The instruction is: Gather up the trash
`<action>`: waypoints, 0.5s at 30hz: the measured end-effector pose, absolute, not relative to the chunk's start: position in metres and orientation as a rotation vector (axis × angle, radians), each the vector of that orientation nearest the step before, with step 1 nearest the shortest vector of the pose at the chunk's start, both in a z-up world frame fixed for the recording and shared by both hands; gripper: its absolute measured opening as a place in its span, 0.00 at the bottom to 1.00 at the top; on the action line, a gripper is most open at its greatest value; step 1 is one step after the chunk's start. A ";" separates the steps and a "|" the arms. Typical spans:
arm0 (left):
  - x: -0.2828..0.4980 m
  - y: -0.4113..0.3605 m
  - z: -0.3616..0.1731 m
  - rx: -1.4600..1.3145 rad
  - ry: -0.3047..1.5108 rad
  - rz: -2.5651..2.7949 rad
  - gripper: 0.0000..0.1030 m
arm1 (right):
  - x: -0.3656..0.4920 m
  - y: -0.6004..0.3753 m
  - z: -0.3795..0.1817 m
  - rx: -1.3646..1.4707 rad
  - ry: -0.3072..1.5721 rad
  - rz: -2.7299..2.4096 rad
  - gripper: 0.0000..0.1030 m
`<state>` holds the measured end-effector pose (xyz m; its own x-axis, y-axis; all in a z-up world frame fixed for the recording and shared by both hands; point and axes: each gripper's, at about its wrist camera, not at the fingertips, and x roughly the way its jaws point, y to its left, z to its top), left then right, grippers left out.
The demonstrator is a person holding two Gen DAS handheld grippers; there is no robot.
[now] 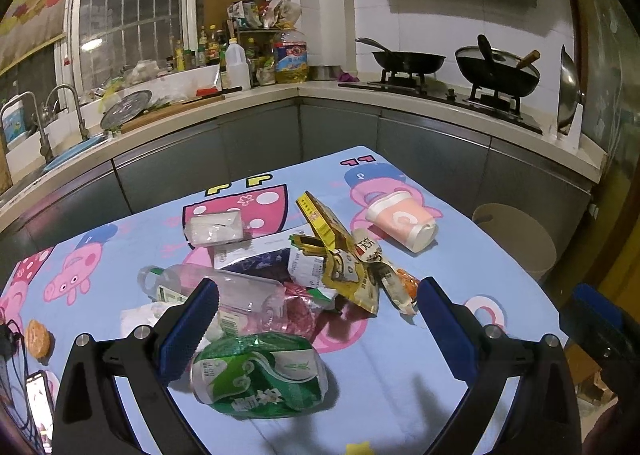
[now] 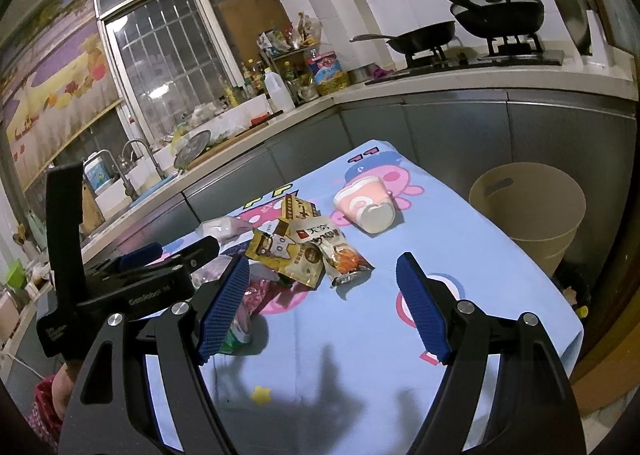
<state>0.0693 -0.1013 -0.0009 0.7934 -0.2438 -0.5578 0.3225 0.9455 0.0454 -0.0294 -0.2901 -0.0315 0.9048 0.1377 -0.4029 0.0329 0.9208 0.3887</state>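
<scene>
Crushed green can [image 1: 260,375] label unreadable; left gripper [image 1: 318,331] printed "GenRobot".

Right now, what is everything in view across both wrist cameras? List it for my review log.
Green can: 1, green and white, crushed, on the table nearest the left gripper.
Plastic bottle: 1, clear, lying behind the can.
Snack wrappers: several, yellow and silver, heaped mid-table.
Paper cup: 1, pink and white, on its side at the far end.
Clear bag: 1, whitish, far left of the heap.
Tablecloth: 1, light blue, pink cartoon pigs.
Bin: 1, beige, on the floor right of the table.
Woks: 2, black, on the stove.
Left gripper: blue pads, open.
Right gripper: blue pads, open.
</scene>
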 end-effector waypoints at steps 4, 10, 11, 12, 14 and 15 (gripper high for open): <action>0.069 -0.105 -0.003 0.147 0.584 -0.303 0.95 | -0.029 -0.294 -0.035 0.414 0.446 0.056 0.72; 0.069 -0.107 -0.005 0.151 0.594 -0.301 0.95 | -0.028 -0.297 -0.037 0.422 0.450 0.055 0.72; 0.069 -0.107 -0.006 0.152 0.595 -0.301 0.95 | -0.028 -0.297 -0.038 0.423 0.451 0.055 0.72; 0.069 -0.107 -0.006 0.152 0.596 -0.300 0.95 | -0.028 -0.297 -0.038 0.423 0.451 0.055 0.72; 0.069 -0.107 -0.008 0.152 0.599 -0.299 0.95 | -0.028 -0.297 -0.038 0.423 0.453 0.054 0.72; 0.069 -0.107 -0.008 0.150 0.601 -0.298 0.95 | -0.028 -0.297 -0.039 0.423 0.454 0.054 0.72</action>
<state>0.0691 -0.1066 -0.0080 0.7837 -0.2319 -0.5763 0.3188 0.9464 0.0527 -0.0279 -0.2967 -0.0388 0.8987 0.1433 -0.4145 0.0428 0.9119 0.4081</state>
